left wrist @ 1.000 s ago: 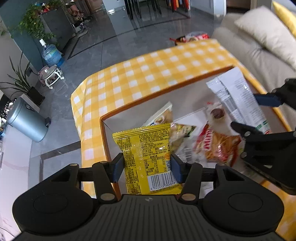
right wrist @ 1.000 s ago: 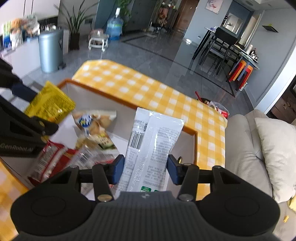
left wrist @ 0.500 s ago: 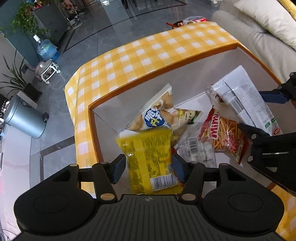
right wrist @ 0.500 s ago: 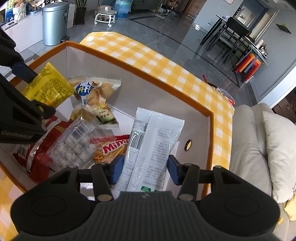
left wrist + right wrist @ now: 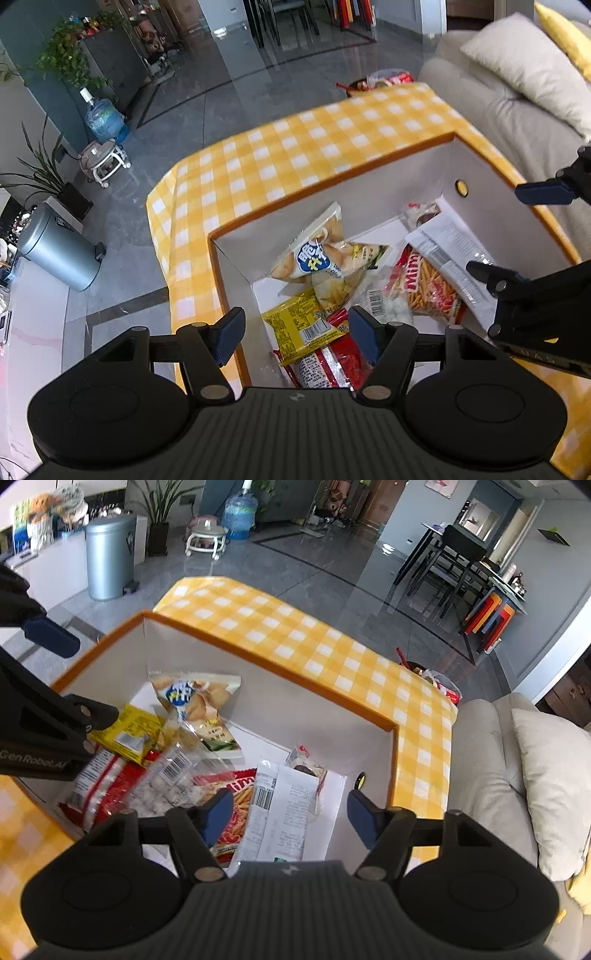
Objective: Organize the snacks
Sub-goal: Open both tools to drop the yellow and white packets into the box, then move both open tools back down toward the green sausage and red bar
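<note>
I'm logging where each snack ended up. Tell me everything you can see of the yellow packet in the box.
The yellow packet is a flat, glossy pouch that looks like plastic film, printed with small dark text and a white barcode panel near one end. It appears sealed and lies tilted in the near left corner of the box, partly over a red packet, its upper edge tucked beside the pale chip bags. No gripper touches it; the left gripper hangs open above it.

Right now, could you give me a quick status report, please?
Left hand-held gripper open, right hand-held gripper open. Yellow foil packet and long white packet lie in orange-rimmed box. Nothing blocking.
</note>
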A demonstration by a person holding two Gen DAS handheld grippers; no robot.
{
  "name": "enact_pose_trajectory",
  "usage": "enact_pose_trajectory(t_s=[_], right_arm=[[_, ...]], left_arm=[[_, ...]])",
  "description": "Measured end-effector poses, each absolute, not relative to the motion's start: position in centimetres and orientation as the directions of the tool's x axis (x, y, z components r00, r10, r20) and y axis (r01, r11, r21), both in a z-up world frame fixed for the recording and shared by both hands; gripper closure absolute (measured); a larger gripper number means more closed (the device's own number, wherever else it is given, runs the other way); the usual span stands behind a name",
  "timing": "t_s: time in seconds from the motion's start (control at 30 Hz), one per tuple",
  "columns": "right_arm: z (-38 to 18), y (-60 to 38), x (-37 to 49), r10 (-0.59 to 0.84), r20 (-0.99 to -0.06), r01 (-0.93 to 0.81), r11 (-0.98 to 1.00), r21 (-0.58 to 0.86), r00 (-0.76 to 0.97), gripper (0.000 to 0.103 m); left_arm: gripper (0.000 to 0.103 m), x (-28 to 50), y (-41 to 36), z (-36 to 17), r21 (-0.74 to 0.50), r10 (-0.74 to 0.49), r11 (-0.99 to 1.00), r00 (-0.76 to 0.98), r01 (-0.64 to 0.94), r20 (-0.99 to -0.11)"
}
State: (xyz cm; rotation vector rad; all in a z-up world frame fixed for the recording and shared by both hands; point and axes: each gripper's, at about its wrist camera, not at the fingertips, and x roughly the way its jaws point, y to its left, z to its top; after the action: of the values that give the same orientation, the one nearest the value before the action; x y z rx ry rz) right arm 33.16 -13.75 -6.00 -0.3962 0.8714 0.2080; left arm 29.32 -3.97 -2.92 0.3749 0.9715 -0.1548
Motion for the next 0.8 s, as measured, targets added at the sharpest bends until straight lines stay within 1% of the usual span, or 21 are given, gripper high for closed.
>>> enact_pose_trajectory(t_s=[0.1,0.2,0.43,0.63,0.8], right_arm=[[-5.0,-14.0,32.1,0.026,-0.770,-0.320,0.918,-0.234,0.638,0.031],[-4.1,-14.4,30.6,0.039,-0.764,-0.302,0.930,-0.208,0.644,0.031],[-2.6,-15.8,26.6,0.065,-0.754,-0.218,0.970,-0.105,0.653,0.030],[-2.3,-16.6,22.3,0.085,-0.734,-0.148,0.989,-0.022,0.674,0.028],[-3.3,-16.9,18.5,0.106,-0.737,-0.107,0.993,0.046,0.667,0.028]], left_arm=[[0.027,28.2,-3.8,-1.8,0.232,0.023,0.929,0.580,0.288,-0.814],[0.027,26.8,-3.7,-0.7,0.218,0.006,0.935,0.602,0.281,-0.798],[0.027,22.7,-3.4,1.5,0.139,-0.073,0.954,0.653,0.267,-0.754],[0.027,18.6,-3.2,1.2,0.090,-0.113,0.961,0.673,0.260,-0.731],[0.027,15.9,-2.7,-0.8,0.023,-0.144,0.970,0.651,0.241,-0.745]])
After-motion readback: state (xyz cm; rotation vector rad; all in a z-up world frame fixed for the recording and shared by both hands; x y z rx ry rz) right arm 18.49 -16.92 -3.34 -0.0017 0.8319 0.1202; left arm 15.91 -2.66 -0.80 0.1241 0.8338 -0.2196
